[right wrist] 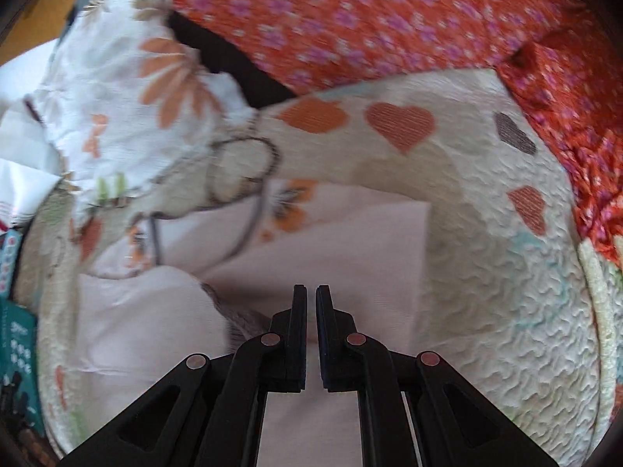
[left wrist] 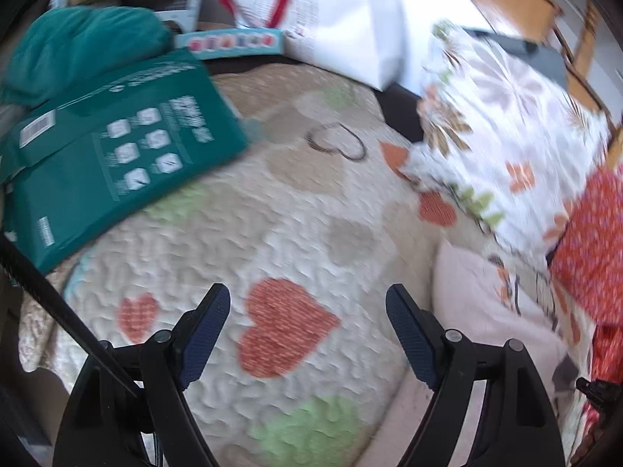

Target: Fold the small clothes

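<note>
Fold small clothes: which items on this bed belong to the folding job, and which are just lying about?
Part of the job:
- pale pink garment
- white floral garment
- left gripper, jaws open
- right gripper, jaws shut, empty

Lying about:
- heart-print quilt
- green package
- red floral fabric
- white paper bag
- teal cloth
</note>
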Available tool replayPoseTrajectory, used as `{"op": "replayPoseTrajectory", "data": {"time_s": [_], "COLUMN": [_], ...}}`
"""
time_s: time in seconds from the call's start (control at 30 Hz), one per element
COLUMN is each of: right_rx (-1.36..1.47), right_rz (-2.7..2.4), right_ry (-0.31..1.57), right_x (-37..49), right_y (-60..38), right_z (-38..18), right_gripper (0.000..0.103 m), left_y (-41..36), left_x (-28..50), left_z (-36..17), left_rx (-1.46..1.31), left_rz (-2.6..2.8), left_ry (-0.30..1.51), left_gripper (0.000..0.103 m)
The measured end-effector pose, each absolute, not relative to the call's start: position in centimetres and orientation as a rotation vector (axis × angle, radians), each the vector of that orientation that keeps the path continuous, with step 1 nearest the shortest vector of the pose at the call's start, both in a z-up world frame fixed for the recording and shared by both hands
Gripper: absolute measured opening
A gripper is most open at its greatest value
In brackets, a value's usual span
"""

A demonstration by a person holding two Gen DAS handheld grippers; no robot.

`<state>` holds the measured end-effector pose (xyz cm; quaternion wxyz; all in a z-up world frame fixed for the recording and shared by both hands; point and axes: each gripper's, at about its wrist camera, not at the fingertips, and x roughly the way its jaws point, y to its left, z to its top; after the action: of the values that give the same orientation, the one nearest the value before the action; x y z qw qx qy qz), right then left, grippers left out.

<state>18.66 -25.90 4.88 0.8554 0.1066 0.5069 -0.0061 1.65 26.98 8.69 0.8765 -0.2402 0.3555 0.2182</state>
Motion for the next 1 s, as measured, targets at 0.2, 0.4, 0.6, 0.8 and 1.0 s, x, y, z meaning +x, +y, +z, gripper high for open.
{"op": "replayPoseTrajectory", "data": {"time_s": [0.2, 0.4, 0.6, 0.8, 1.0], "right_rx": [0.293, 0.305, 0.248, 0.270, 0.195], "right_rz": [-0.034, 0.115, 0.138, 0.046, -0.096], "right_ry": [1.047, 1.006, 1.089, 1.030, 1.069], "right_x": [16.5, 16.7, 19.4, 18.8, 19.0], "right_y": [-29.0, -26.2, -22.1, -23.5, -24.8], "right_z": [4.5, 5.7, 3.2, 4.2, 2.6], "right_gripper": [0.009, 0.053, 0.013, 0.006, 0.005], "left_y": [24.2, 23.2, 23.0, 23.0, 22.1], "left_x": [3.2, 3.7, 4.0, 4.4, 4.8], "left_z": [8.2, 7.2, 6.9, 6.8, 5.9], "left_rx": [-0.460, -0.492, -0.473, -0.465, -0.430], "left_rz": [0.387, 0.360, 0.355, 0.349, 0.323], "left_ry": [0.787, 0.825, 0.841, 0.848, 0.895], "left_gripper": [0.081, 0.081, 0.081, 0.081, 0.081]}}
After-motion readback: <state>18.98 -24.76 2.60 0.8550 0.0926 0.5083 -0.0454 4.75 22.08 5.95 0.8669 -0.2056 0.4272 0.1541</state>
